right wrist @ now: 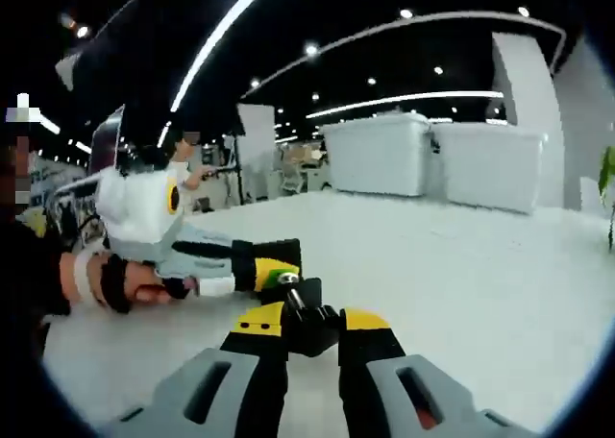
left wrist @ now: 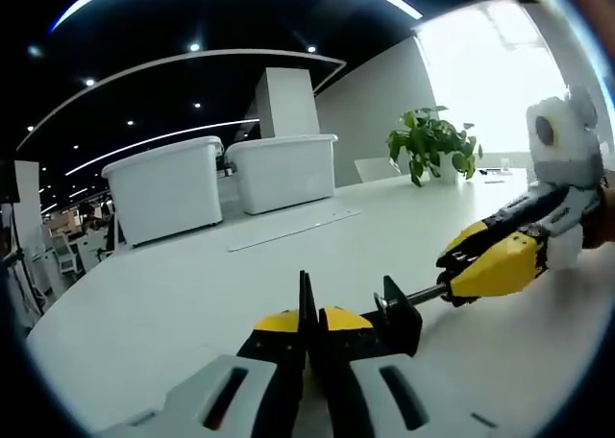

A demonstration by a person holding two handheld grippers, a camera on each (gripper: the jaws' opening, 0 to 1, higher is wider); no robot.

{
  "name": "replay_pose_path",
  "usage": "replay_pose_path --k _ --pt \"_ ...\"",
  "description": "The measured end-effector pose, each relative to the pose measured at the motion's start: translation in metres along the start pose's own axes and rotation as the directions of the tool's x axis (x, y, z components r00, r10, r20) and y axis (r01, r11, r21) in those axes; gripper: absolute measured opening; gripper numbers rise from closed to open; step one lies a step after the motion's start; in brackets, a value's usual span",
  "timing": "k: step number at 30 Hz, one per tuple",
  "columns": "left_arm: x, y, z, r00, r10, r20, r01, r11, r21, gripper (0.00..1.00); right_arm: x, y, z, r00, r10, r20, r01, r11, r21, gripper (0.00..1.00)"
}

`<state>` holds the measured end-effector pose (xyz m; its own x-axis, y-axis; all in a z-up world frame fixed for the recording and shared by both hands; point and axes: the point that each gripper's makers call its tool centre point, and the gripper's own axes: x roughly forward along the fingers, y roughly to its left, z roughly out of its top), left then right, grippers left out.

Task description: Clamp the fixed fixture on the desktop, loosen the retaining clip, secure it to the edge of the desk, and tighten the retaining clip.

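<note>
A black clamp fixture point(left wrist: 394, 315) with a silver screw rod point(left wrist: 421, 295) is held between both grippers over the white desk point(left wrist: 192, 294). My left gripper point(left wrist: 307, 319) is shut on the fixture's thin upright black plate. My right gripper point(left wrist: 469, 265) comes in from the right with its yellow jaws shut on the screw's far end. In the right gripper view, my right gripper point(right wrist: 312, 321) is closed on the fixture's black knob point(right wrist: 307, 330). Just beyond it, a person's hand holds my left gripper point(right wrist: 277, 271). Whether the fixture touches the desk is unclear.
Two white lidded bins point(left wrist: 168, 188) point(left wrist: 283, 169) stand at the back of the desk. A long white strip point(left wrist: 293, 229) lies in front of them. A potted plant point(left wrist: 432, 145) sits at the far right. People and chairs point(right wrist: 187, 169) are beyond the desk's far edge.
</note>
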<state>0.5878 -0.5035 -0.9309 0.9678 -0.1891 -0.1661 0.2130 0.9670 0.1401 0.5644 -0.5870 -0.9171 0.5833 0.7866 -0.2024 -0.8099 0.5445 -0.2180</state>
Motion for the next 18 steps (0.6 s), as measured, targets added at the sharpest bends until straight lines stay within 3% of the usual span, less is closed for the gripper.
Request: replay_pose_path --k 2,3,5,9,11,15,18 --pt "0.0 0.0 0.0 1.0 -0.001 0.002 0.001 1.0 0.0 0.06 0.0 0.002 0.001 1.0 -0.022 0.001 0.022 0.995 -0.099 0.17" --pt "0.0 0.0 0.0 1.0 0.001 0.001 -0.001 1.0 0.002 0.06 0.001 0.003 0.002 0.999 -0.036 0.009 0.037 0.979 -0.199 0.17" --pt "0.0 0.0 0.0 1.0 0.002 -0.001 -0.002 1.0 0.001 0.06 0.0 0.006 0.003 0.998 -0.058 0.025 0.062 0.944 -0.323 0.17" --pt "-0.001 -0.001 -0.001 1.0 0.003 -0.002 -0.003 1.0 0.005 0.06 -0.002 0.01 0.003 0.994 -0.087 0.064 0.107 0.886 -0.451 0.17" --pt "-0.001 -0.001 -0.001 1.0 0.004 -0.002 -0.004 1.0 0.007 0.06 -0.001 0.011 0.002 0.992 -0.097 0.077 0.123 0.846 -0.519 0.17" --pt "-0.001 0.0 -0.001 1.0 0.006 -0.002 -0.006 1.0 0.006 0.06 0.001 0.013 0.001 0.99 -0.103 0.098 0.142 0.74 -0.658 0.17" --pt "-0.001 0.0 -0.001 1.0 0.008 -0.003 -0.008 1.0 0.006 0.06 0.001 0.012 0.0 0.99 -0.103 0.097 0.141 0.747 -0.65 0.17"
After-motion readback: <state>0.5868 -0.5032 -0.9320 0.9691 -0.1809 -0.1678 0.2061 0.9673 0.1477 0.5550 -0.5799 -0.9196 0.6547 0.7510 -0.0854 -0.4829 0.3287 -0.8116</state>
